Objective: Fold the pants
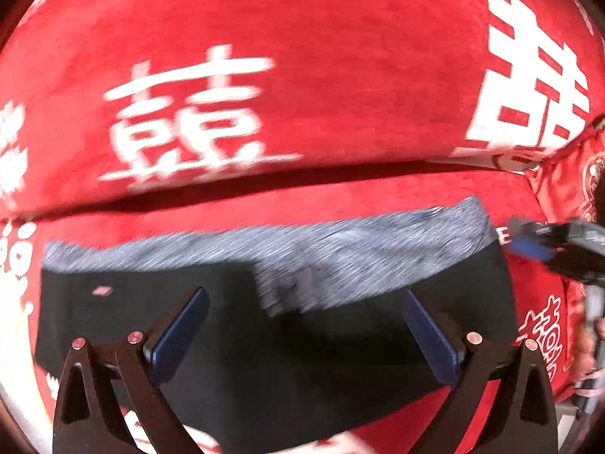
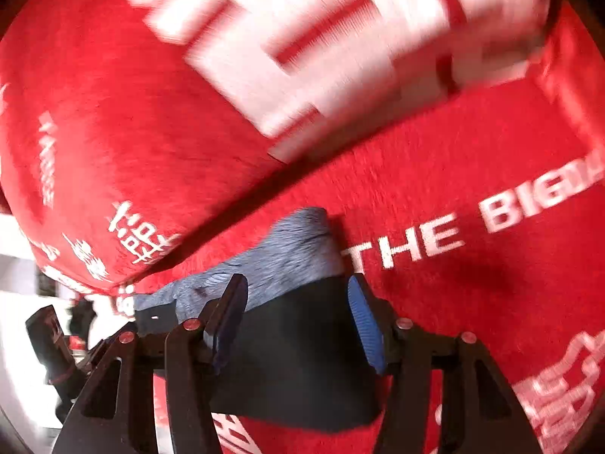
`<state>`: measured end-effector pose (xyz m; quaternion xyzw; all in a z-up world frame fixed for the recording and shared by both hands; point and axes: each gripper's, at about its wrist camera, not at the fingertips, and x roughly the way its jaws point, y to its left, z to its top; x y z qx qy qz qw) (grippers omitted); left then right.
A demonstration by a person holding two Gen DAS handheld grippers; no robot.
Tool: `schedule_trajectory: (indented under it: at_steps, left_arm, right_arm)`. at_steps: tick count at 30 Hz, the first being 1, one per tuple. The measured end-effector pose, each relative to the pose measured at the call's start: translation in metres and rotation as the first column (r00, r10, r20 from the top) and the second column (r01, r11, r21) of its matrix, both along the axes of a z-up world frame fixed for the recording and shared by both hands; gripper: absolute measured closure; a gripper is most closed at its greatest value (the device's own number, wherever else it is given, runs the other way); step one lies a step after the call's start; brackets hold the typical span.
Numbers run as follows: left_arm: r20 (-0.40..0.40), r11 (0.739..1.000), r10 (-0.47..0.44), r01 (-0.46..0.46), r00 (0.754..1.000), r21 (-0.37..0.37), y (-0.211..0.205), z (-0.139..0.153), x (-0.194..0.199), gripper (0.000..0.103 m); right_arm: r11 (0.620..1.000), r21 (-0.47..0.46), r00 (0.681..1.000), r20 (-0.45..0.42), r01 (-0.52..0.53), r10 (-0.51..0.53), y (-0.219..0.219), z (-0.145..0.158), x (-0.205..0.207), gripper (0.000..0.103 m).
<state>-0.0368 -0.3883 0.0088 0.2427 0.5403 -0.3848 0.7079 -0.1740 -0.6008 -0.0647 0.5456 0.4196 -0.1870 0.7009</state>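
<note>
The pants (image 1: pixel 264 340) are black with a grey band (image 1: pixel 340 253) along their far edge, lying in a folded stack on a red sofa seat. My left gripper (image 1: pixel 304 302) is open just above the black cloth, fingers wide apart, nothing between them. In the right wrist view the pants (image 2: pixel 298 359) lie under my right gripper (image 2: pixel 298 295), which is open with its fingers straddling the black cloth near the grey band (image 2: pixel 295 253). The right gripper also shows at the right edge of the left wrist view (image 1: pixel 529 244).
The red sofa cover (image 1: pixel 302 56) has white characters; its backrest rises behind the pants. The seat (image 2: pixel 472 265) reads "THE BIG". The sofa's left end and a pale floor (image 2: pixel 22 302) show in the right wrist view. Both views are motion-blurred.
</note>
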Motion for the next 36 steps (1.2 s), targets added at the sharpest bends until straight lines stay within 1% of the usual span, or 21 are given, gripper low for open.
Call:
schedule_trajectory:
  at_steps: [1,2,3,4,6,8,9,10,11,12,14,18,20,22,23,25,26,29,32,33,36]
  left_arm:
    - [-0.007,1.000,-0.003,0.003,1.000,0.001,-0.009,-0.005,0.001,0.001]
    - [-0.014,1.000,-0.009,0.009,1.000,0.005,-0.015,-0.010,-0.003,0.001]
    - [-0.019,1.000,-0.018,0.018,1.000,0.017,-0.020,-0.018,-0.006,0.001]
    - [-0.018,0.999,-0.027,0.028,0.999,0.041,-0.024,-0.026,-0.009,0.001]
    - [-0.011,0.996,-0.031,0.032,0.999,0.089,-0.023,-0.042,-0.014,0.001]
    - [-0.035,0.988,-0.012,0.017,0.999,0.152,-0.012,-0.064,-0.015,0.001]
    - [-0.063,0.988,0.009,0.001,0.998,0.155,-0.003,-0.073,-0.012,0.000]
    - [-0.102,0.993,0.039,-0.027,0.994,0.119,0.006,-0.076,-0.008,0.000]
    - [-0.115,0.993,0.062,-0.049,0.991,0.106,0.012,-0.076,-0.004,0.000]
    - [-0.112,0.992,0.066,-0.053,0.992,0.114,0.014,-0.075,-0.003,0.000]
    - [-0.081,0.986,0.069,-0.056,0.994,0.157,0.018,-0.067,-0.001,0.000]
    - [-0.008,0.977,0.082,-0.079,0.997,0.196,0.038,-0.052,0.004,0.000]
    - [0.001,0.972,0.122,-0.119,0.993,0.205,0.057,-0.044,0.010,0.000]
    - [0.015,0.958,0.176,-0.175,0.984,0.227,0.076,-0.036,0.015,0.000]
    - [0.021,0.953,0.192,-0.191,0.981,0.236,0.082,-0.035,0.016,0.000]
    - [0.034,0.936,0.233,-0.234,0.972,0.264,0.098,-0.031,0.018,0.000]
    - [0.037,0.931,0.245,-0.246,0.969,0.271,0.104,-0.030,0.019,0.000]
    - [0.035,0.917,0.286,-0.284,0.958,0.279,0.123,-0.026,0.018,0.000]
    - [0.033,0.915,0.296,-0.294,0.954,0.277,0.141,-0.026,0.016,0.000]
    - [0.029,0.915,0.296,-0.292,0.955,0.280,0.147,-0.027,0.016,0.000]
    - [0.014,0.919,0.289,-0.281,0.957,0.278,0.145,-0.032,0.017,0.000]
  right_arm:
    - [0.997,0.074,1.000,-0.003,-0.014,0.014,-0.004,-0.021,0.004,0.060]
    - [0.993,0.116,1.000,-0.002,-0.027,0.028,-0.005,-0.033,0.007,0.063]
    - [0.989,0.146,1.000,-0.003,-0.022,0.023,-0.004,-0.042,0.007,0.065]
    - [0.988,0.155,1.000,0.013,-0.010,0.009,-0.003,-0.042,0.003,0.068]
    - [0.984,0.178,0.998,0.065,-0.005,-0.007,-0.002,-0.033,-0.003,0.069]
    - [0.985,0.171,0.998,0.067,-0.012,0.001,0.002,-0.025,-0.013,0.069]
    - [0.990,0.143,1.000,0.022,-0.017,0.014,0.003,-0.024,-0.014,0.068]
    - [0.994,0.102,0.998,-0.047,-0.027,0.032,0.000,-0.023,-0.012,0.061]
    - [0.997,0.058,0.991,-0.121,-0.053,0.059,0.001,-0.027,-0.009,0.051]
    - [0.997,0.018,0.984,-0.162,-0.072,0.074,0.003,-0.029,-0.005,0.045]
    - [0.997,-0.017,0.982,-0.173,-0.074,0.070,0.007,-0.023,-0.002,0.043]
    - [0.982,-0.131,0.971,-0.215,-0.136,0.105,0.028,0.012,-0.003,0.043]
    - [0.969,-0.184,0.970,-0.207,-0.164,0.125,0.040,0.033,-0.004,0.043]
    - [0.953,-0.224,0.972,-0.161,-0.207,0.173,0.055,0.051,-0.004,0.043]
    - [0.947,-0.228,0.970,-0.149,-0.225,0.195,0.063,0.051,-0.002,0.043]
    - [0.932,-0.217,0.955,-0.128,-0.289,0.267,0.085,0.056,0.021,0.043]
    - [0.919,-0.204,0.940,-0.126,-0.337,0.317,0.098,0.053,0.037,0.043]
    - [0.884,-0.178,0.900,-0.152,-0.432,0.409,0.125,0.043,0.061,0.043]
    - [0.867,-0.176,0.883,-0.163,-0.465,0.440,0.144,0.035,0.084,0.043]
    - [0.867,-0.176,0.882,-0.166,-0.467,0.441,0.148,0.035,0.087,0.043]
    - [0.870,-0.180,0.885,-0.182,-0.459,0.430,0.156,0.034,0.097,0.043]
